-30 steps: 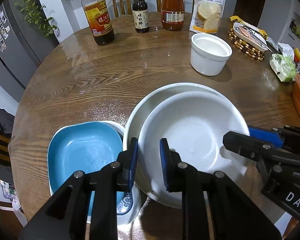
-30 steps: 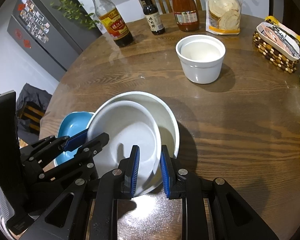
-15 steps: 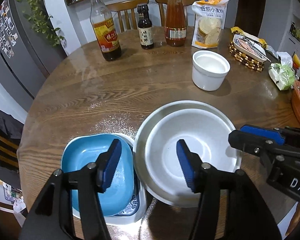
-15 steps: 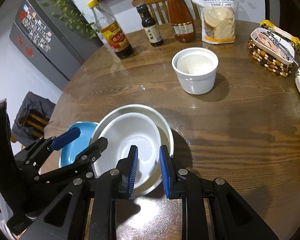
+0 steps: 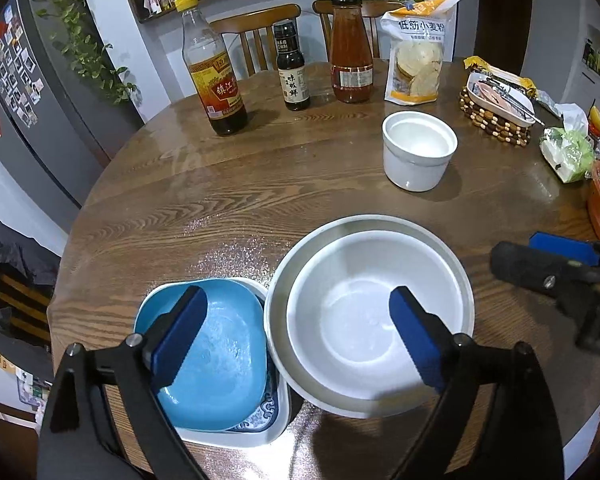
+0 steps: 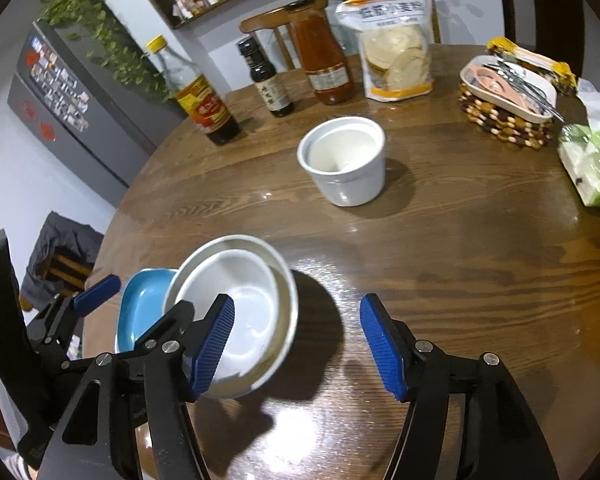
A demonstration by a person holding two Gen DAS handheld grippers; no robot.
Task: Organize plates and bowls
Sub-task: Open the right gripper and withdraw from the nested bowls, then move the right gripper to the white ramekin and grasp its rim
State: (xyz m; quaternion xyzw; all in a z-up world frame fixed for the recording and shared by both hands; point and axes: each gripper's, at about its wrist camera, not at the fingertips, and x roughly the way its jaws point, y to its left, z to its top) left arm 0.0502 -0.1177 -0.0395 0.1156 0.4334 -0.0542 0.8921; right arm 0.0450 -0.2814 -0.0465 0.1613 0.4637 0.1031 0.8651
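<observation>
Two white bowls sit nested near the table's front, the smaller bowl (image 5: pixel 364 320) (image 6: pixel 244 312) inside the larger bowl (image 5: pixel 380 222). To their left a blue dish (image 5: pixel 216 356) (image 6: pixel 140 308) rests on a white square plate with a blue pattern (image 5: pixel 260 428). My left gripper (image 5: pixel 298 336) hovers above where the dish and the bowls meet. Its jaws are opening and the pads touch nothing. My right gripper (image 6: pixel 298 350) is off the bowls' right rim, jaws opening, with bare table between the fingers. A deep white cup (image 5: pixel 418 152) (image 6: pixel 344 160) stands farther back.
Three sauce bottles (image 5: pixel 216 76) and a flour bag (image 5: pixel 418 52) line the round wooden table's (image 5: pixel 260 184) far edge. A beaded basket with a cutlery tray (image 5: pixel 498 112) and wrapped greens (image 5: pixel 566 156) sit at the right. Chairs stand behind the table, a fridge at the left.
Both grippers were shut on opposite rims of the smaller white bowl; both have let go and opened. The bowl has settled level in the larger one. The right gripper drew back to the right.
</observation>
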